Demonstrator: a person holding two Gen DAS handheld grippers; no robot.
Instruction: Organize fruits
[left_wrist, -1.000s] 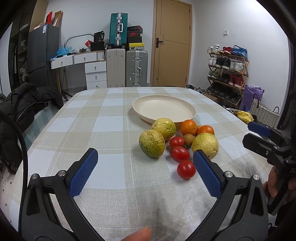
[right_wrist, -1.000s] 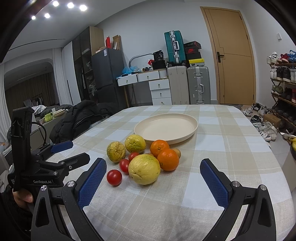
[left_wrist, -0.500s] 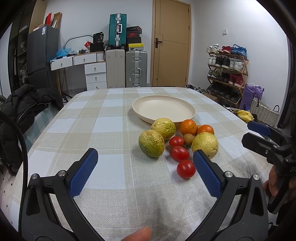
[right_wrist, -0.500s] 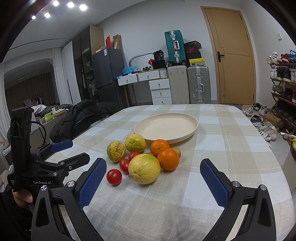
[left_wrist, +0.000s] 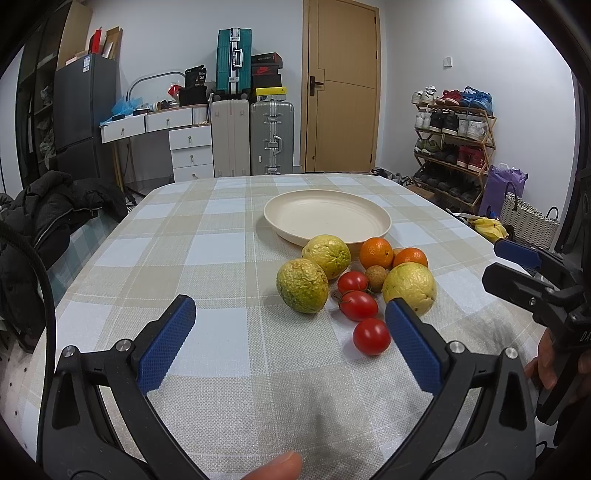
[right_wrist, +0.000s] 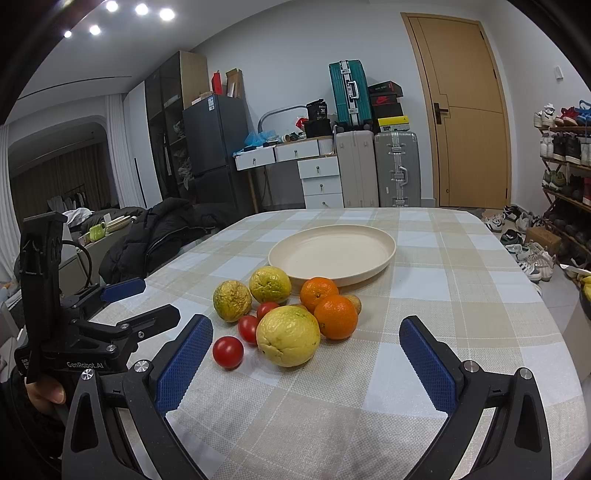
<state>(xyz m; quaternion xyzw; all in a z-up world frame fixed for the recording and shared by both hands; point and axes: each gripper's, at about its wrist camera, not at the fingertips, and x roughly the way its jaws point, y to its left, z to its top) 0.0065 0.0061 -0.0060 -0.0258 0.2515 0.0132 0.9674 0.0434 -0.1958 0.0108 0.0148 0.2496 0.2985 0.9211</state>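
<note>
A cream plate (left_wrist: 327, 216) (right_wrist: 332, 253) sits empty on the checked tablecloth. In front of it lies a cluster of fruit: three yellow-green guavas (left_wrist: 302, 285) (right_wrist: 288, 335), two oranges (left_wrist: 376, 253) (right_wrist: 335, 316), three red tomatoes (left_wrist: 371, 336) (right_wrist: 228, 352) and a small brown fruit (left_wrist: 376, 277). My left gripper (left_wrist: 290, 326) is open and empty, just short of the fruit on its left side. My right gripper (right_wrist: 304, 339) is open and empty, just short of the nearest guava. Each gripper shows in the other's view, the right (left_wrist: 517, 271) and the left (right_wrist: 142, 304).
A dark jacket (left_wrist: 48, 210) lies on a seat at the table's left. Suitcases (left_wrist: 271, 138), drawers and a door stand at the far wall. A shoe rack (left_wrist: 450, 147) and a basket (left_wrist: 528, 221) stand to the right of the table.
</note>
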